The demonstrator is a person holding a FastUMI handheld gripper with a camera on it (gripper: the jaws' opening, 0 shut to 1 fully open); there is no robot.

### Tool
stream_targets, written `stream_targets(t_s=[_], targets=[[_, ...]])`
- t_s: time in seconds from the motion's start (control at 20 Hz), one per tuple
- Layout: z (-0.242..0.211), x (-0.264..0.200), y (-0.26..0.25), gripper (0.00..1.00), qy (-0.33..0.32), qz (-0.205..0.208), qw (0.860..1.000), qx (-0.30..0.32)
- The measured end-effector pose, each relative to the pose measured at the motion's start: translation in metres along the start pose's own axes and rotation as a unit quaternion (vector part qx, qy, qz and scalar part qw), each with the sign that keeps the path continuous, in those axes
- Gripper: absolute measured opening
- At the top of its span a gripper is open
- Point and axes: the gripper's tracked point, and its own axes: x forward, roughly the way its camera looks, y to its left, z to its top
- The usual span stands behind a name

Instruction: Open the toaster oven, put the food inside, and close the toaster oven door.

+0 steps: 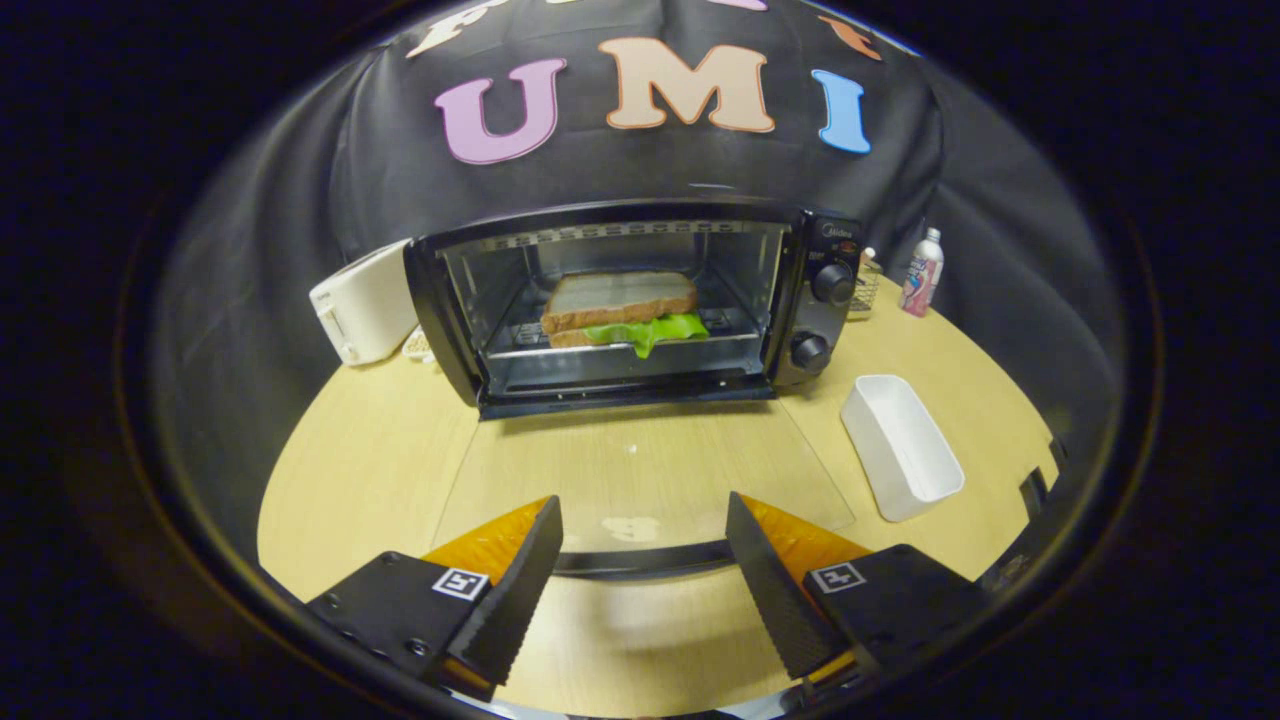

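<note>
The toaster oven stands at the back of a light wooden table, against the booth's dark cloth wall, and everything else is placed around it. Its glass door is swung fully down and lies flat on the table in front of the oven's mouth, the dark handle bar at the door's near edge. Inside the oven, on the wire rack, sits the sandwich: brown bread with a green lettuce leaf hanging out of its front edge. The oven's two control knobs are on its right-hand panel. Just to the left of the oven, touching or nearly touching its side, is a white toaster. To the right of the oven and a little nearer the camera lies an empty white rectangular tray; farther back on that side stands a small bottle. The gripper hovers at the door's near edge, its fingers spread wide apart with nothing between them but the handle bar, which neither finger presses.
</note>
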Motion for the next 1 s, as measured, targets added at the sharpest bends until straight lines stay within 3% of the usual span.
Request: stream_targets(t_s=[0.25,0.55,0.85,1.0], targets=[[-0.037,-0.002,-0.007,1.00,0.039,-0.005,0.999,-0.017],[-0.045,0.003,-0.005,1.00,0.047,0.004,0.999,0.005],[-0.060,0.015,0.006,1.00,0.071,0.012,0.997,-0.023],[-0.054,0.011,0.005,1.00,0.052,0.009,0.998,-0.014]])
